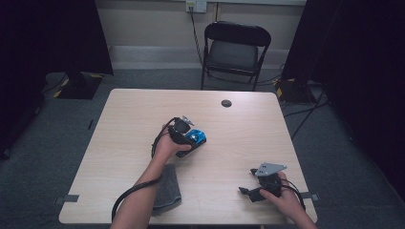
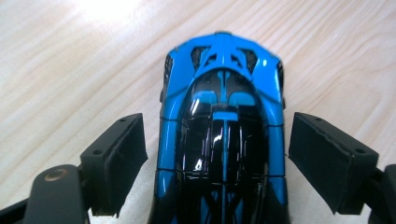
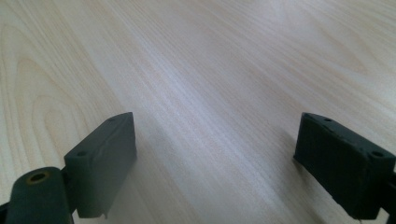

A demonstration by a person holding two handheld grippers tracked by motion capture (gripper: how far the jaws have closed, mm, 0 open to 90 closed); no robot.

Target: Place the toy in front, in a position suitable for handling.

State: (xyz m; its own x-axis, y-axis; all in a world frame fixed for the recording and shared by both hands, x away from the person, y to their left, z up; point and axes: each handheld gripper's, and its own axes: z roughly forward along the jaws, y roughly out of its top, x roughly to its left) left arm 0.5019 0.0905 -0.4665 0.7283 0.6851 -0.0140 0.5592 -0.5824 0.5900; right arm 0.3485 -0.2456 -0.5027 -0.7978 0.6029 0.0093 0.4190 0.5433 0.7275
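Note:
A blue and black toy car (image 2: 222,126) rests on the light wooden table (image 2: 70,70), its shiny roof facing up. My left gripper (image 2: 217,128) straddles the car from behind. Both pads (image 2: 123,154) stand a little off the car's sides, so the gripper is open. In the high view the car (image 1: 197,137) lies near the table's middle with the left gripper (image 1: 184,136) over it. My right gripper (image 1: 247,182) rests near the front right corner. In its own view the right gripper (image 3: 215,140) is open over bare wood.
A dark grey cloth (image 1: 167,188) lies by the front edge under the left forearm. A round cable hole (image 1: 226,103) sits at the table's far middle. A black folding chair (image 1: 234,47) stands behind the table (image 1: 129,109).

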